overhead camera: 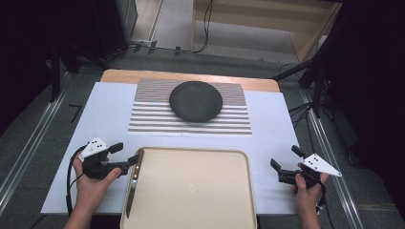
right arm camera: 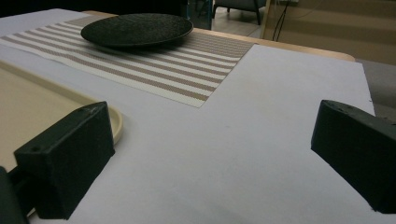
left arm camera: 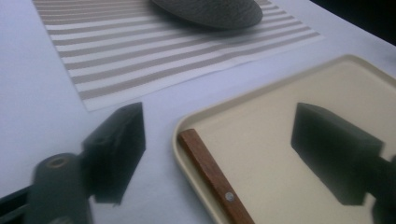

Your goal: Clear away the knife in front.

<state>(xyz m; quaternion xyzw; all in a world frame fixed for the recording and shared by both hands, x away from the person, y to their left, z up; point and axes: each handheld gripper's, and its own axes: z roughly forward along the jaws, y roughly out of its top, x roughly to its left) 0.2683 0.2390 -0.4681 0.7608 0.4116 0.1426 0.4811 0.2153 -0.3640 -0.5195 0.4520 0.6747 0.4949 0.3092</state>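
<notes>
A knife (overhead camera: 133,185) with a brown wooden handle (left arm camera: 210,175) lies along the left rim of a beige tray (overhead camera: 191,150), its blade pointing toward the table's front edge. My left gripper (overhead camera: 125,153) hovers at the tray's far-left corner, open. In the left gripper view the handle's end sits low between the spread jaws (left arm camera: 219,121), and neither pad touches it. My right gripper (overhead camera: 285,157) rests to the right of the tray over white paper, open with nothing between its jaws (right arm camera: 215,140). The tray's corner (right arm camera: 28,102) shows behind its left jaw.
A dark round plate (overhead camera: 196,100) sits on a striped placemat (overhead camera: 153,119) beyond the tray, also seen as plate (right arm camera: 135,29) and placemat (left arm camera: 140,51). White paper (overhead camera: 110,114) covers the tabletop. Cables and stands surround the table on the floor.
</notes>
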